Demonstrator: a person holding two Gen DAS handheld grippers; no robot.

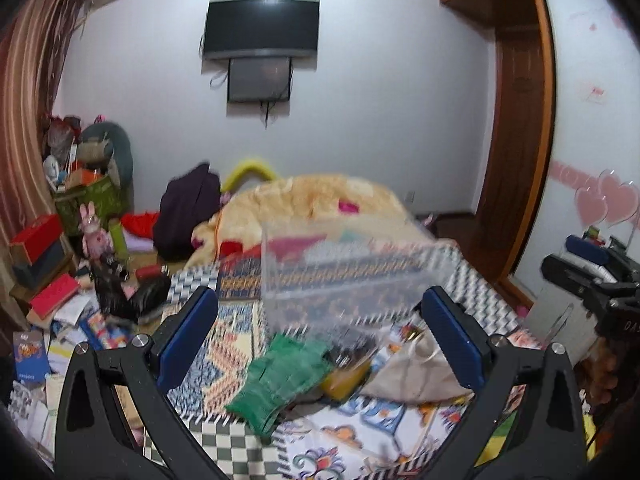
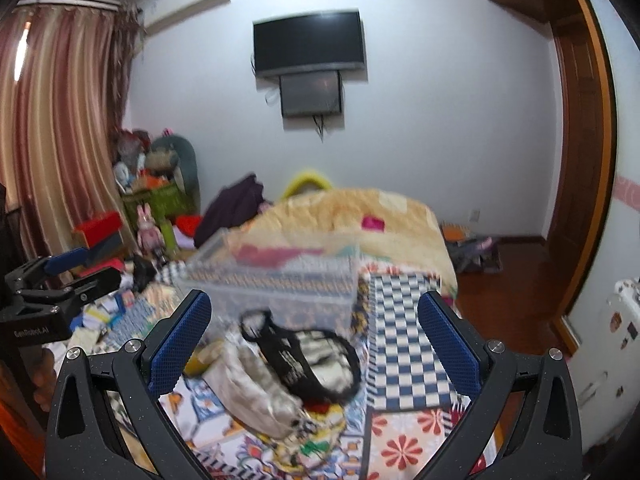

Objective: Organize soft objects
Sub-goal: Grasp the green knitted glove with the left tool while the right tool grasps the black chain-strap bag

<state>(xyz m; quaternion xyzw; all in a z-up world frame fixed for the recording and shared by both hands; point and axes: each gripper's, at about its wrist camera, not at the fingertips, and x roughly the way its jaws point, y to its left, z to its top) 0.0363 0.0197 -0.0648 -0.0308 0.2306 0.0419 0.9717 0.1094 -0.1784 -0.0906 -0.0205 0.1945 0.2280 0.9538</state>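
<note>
A clear plastic bin [image 1: 352, 272] stands on the patterned bedspread [image 1: 352, 436], with pink and teal cloth inside; it also shows in the right wrist view [image 2: 276, 276]. In front of it lies a green knitted cloth [image 1: 280, 380], a yellow item [image 1: 346, 378] and a beige cloth bag [image 1: 416, 376]. The right wrist view shows the beige bag [image 2: 256, 388] with a black strap [image 2: 296, 360] on it. My left gripper [image 1: 320, 336] is open above the green cloth. My right gripper [image 2: 314, 344] is open above the bag and strap.
A yellow fleece blanket [image 1: 312, 200] lies behind the bin. A dark purple garment [image 1: 188, 208] sits at the bed's far left. Books, boxes and a pink plush rabbit [image 1: 94, 228] clutter the floor at left. A wooden door frame [image 2: 580, 160] stands at right.
</note>
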